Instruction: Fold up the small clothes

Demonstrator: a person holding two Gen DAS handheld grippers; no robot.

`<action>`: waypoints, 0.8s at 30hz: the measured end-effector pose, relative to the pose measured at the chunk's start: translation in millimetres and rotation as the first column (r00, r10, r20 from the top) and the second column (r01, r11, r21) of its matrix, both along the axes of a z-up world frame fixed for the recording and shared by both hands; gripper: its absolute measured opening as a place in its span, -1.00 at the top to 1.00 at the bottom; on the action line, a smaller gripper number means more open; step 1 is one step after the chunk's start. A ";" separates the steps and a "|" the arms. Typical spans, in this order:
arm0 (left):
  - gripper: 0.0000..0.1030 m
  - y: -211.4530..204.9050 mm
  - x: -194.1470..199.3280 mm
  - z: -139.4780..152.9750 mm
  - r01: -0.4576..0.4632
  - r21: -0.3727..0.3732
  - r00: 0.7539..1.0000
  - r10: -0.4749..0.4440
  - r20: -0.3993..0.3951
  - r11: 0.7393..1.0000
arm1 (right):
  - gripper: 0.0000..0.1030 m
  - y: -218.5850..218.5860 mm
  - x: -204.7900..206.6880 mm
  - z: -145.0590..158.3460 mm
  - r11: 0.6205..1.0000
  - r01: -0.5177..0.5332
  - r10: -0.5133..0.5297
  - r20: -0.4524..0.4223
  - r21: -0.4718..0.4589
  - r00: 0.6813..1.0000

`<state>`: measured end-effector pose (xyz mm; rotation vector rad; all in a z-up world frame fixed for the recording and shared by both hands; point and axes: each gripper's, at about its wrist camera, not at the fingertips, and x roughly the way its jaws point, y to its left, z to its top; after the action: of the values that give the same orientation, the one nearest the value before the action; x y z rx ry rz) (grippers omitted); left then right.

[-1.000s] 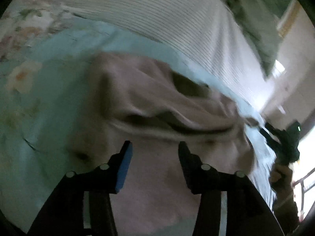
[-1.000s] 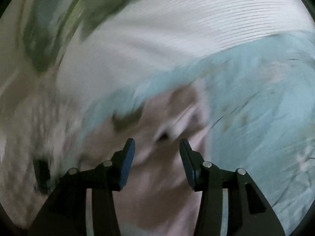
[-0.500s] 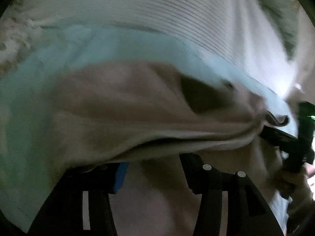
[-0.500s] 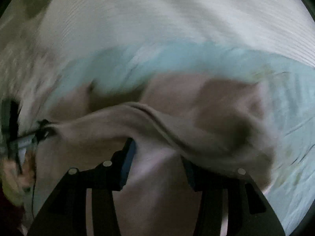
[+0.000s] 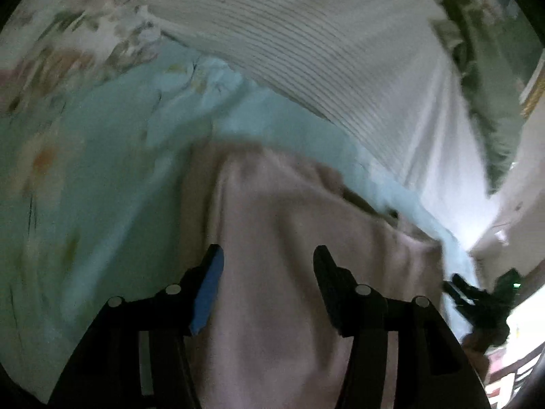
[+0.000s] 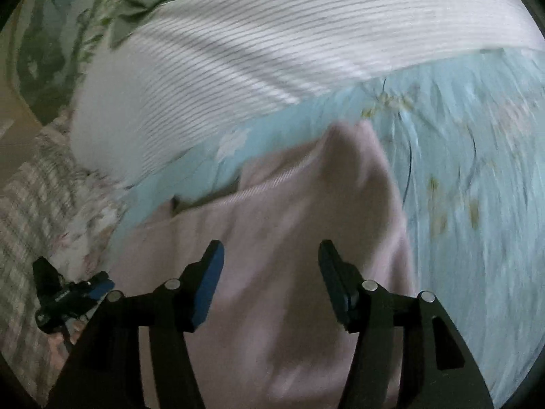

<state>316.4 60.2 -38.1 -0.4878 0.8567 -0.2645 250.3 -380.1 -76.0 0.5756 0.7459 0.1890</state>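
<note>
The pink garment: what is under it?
The pink garment lies on a light blue floral bedsheet, which shows around its edges. A white striped cover lies behind it. Whether anything else is under the garment cannot be seen, because the fabric covers that area.

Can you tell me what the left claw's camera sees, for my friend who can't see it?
The open left claw hovers over a pale pink garment on a light blue floral sheet, holding nothing. A striped white blanket lies beyond.

Bed: pale blue floral sheet (image 5: 102,177), white ribbed blanket (image 6: 289,44) beyond, green leaf-print pillow (image 5: 483,68). Dim; daylight at the far edge.
</note>
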 end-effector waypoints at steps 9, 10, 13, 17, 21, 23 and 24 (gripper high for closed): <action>-0.32 -14.1 -142.7 -20.7 0.062 -0.157 0.997 -0.068 -0.029 0.986 | -0.22 33.4 -95.5 -17.9 0.996 -0.026 0.025 0.008 0.082 1.000; -0.32 -16.9 -152.5 -24.1 0.065 -0.154 0.997 -0.071 -0.038 0.986 | -0.22 34.3 -101.4 -20.2 0.996 -0.023 0.023 0.000 0.089 1.000; -0.32 -24.5 -176.5 -32.6 0.056 -0.147 0.995 -0.067 -0.070 0.988 | -0.22 36.1 -117.7 -25.7 0.994 -0.010 0.012 -0.018 0.106 1.000; -0.32 -26.5 -187.0 -45.3 0.038 -0.165 0.993 -0.056 -0.106 0.986 | -0.23 40.2 -131.2 -28.0 0.993 -0.018 0.022 -0.033 0.113 0.999; -0.34 -28.2 -184.4 -50.1 0.015 -0.171 0.994 -0.034 -0.107 0.985 | -0.23 43.1 -136.7 -26.0 0.993 -0.027 0.032 -0.037 0.112 0.999; -0.34 -28.6 -177.5 -52.3 -0.010 -0.168 0.995 -0.007 -0.101 0.986 | -0.23 43.7 -137.3 -24.2 0.993 -0.029 0.032 -0.032 0.112 0.999; -0.34 -27.1 -173.3 -54.4 -0.033 -0.171 0.995 0.016 -0.096 0.985 | -0.24 43.5 -136.8 -23.1 0.993 -0.030 0.034 -0.029 0.116 0.999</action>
<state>143.1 33.0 -92.4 -0.6764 0.9233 -0.2963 113.5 -336.6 -99.0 0.6784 0.7779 0.2545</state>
